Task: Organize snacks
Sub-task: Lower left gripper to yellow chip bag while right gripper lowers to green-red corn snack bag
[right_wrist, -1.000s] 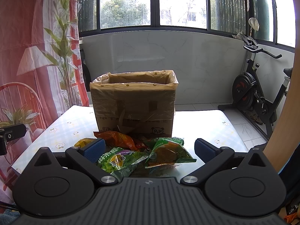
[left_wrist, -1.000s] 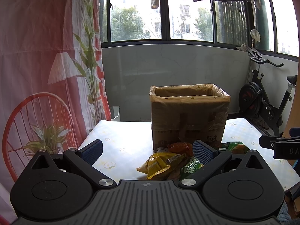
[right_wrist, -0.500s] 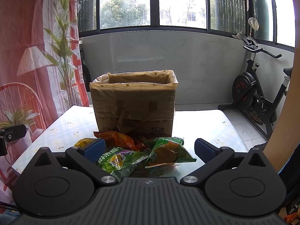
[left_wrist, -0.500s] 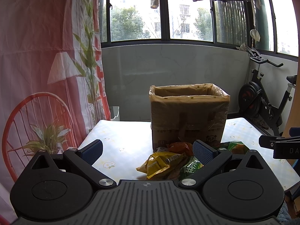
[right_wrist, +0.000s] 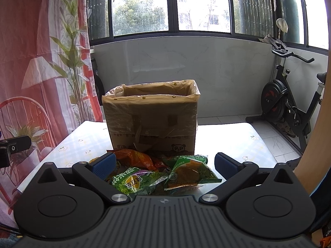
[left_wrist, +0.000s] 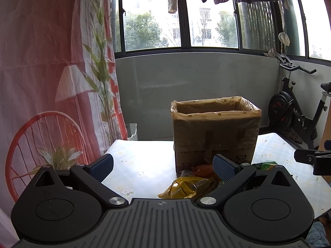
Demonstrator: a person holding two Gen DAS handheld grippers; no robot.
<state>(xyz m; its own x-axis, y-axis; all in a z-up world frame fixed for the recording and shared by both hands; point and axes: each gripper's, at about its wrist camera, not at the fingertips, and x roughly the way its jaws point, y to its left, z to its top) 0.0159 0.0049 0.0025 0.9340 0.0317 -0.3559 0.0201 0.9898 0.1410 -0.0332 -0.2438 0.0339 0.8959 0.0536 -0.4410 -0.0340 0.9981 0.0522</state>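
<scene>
Daylight floods in through overexposed rear windows (left_wrist: 186,14), backlighting the dim cardboard box (right_wrist: 151,119) and glaring off the table (left_wrist: 144,155), while fisheye distortion bends both sharp views' edges.

A: The box (right_wrist: 152,124) is brown cardboard, matt, under a thin crinkly plastic liner (right_wrist: 194,92) with a slight sheen. The snack packets (right_wrist: 186,171) at 6 o'clock of it?

B: Glossy foil-like plastic, creased. The tablecloth (left_wrist: 144,157) looks smooth and lightly shiny.

A: The right gripper (right_wrist: 164,162)?

B: Matt black plastic, blue textured pads (right_wrist: 103,162), bright metal screws (right_wrist: 118,197). The curtain (left_wrist: 41,62) is thin cloth.
</scene>
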